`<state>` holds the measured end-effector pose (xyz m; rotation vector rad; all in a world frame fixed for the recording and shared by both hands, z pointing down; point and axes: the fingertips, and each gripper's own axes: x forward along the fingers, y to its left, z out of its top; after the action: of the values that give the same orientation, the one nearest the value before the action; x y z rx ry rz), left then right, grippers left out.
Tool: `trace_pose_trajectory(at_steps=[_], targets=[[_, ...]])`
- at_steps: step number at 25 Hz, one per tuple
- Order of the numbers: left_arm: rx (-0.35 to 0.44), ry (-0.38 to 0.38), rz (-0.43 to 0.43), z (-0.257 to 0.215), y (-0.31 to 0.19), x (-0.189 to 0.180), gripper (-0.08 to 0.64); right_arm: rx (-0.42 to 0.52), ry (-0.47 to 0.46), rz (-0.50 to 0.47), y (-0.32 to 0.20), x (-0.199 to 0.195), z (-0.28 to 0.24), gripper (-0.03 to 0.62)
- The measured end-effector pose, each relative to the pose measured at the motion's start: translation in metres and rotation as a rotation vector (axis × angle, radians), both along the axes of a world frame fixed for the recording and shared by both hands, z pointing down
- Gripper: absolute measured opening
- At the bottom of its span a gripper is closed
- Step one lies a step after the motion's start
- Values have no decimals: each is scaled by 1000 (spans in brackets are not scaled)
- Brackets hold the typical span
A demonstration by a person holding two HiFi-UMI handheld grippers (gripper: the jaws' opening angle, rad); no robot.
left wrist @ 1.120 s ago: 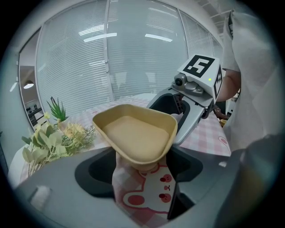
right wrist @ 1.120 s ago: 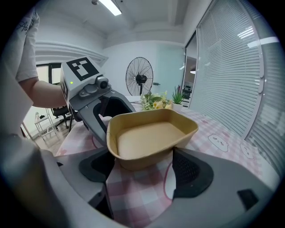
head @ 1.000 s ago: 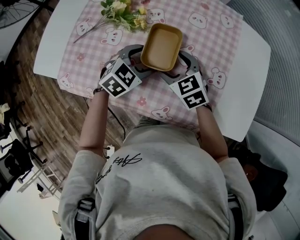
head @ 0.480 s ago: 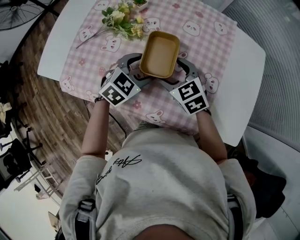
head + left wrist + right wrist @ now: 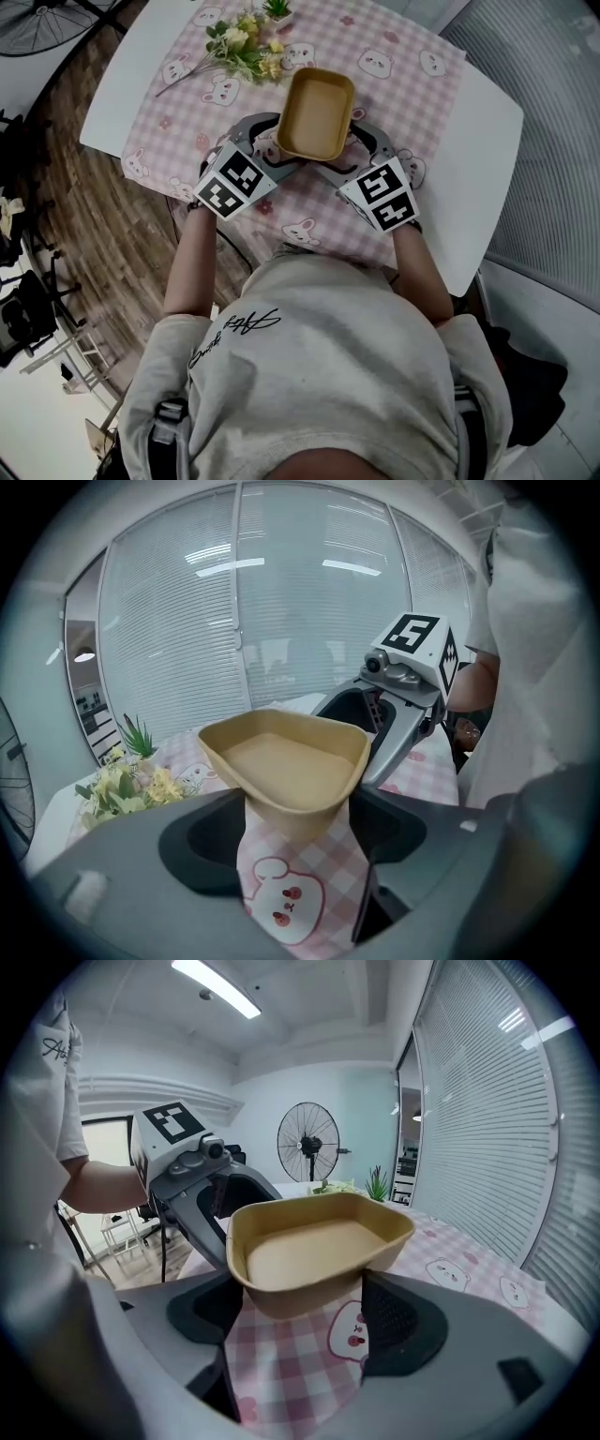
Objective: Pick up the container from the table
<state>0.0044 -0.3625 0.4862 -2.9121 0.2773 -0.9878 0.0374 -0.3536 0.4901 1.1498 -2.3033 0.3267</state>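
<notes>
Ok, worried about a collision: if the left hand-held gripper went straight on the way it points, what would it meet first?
The tan container clamped between its jaws; right behind that, likely the right hand-held gripper, though depth is unclear.

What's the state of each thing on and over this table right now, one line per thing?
container: empty, upright, lifted off the tablecloth, gripped at its two near corners
left gripper: shut on one near corner of the container
right gripper: shut on the other near corner
tablecloth: spread flat over the table
flowers: lying on their side on the tablecloth
</notes>
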Motion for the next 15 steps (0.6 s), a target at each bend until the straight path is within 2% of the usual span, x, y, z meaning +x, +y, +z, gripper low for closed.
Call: trace_pose_trajectory(at_steps=[15], targets=[[21,26,-58,-30,6,-1,342,21,-40,-59,4,0,-29,391]])
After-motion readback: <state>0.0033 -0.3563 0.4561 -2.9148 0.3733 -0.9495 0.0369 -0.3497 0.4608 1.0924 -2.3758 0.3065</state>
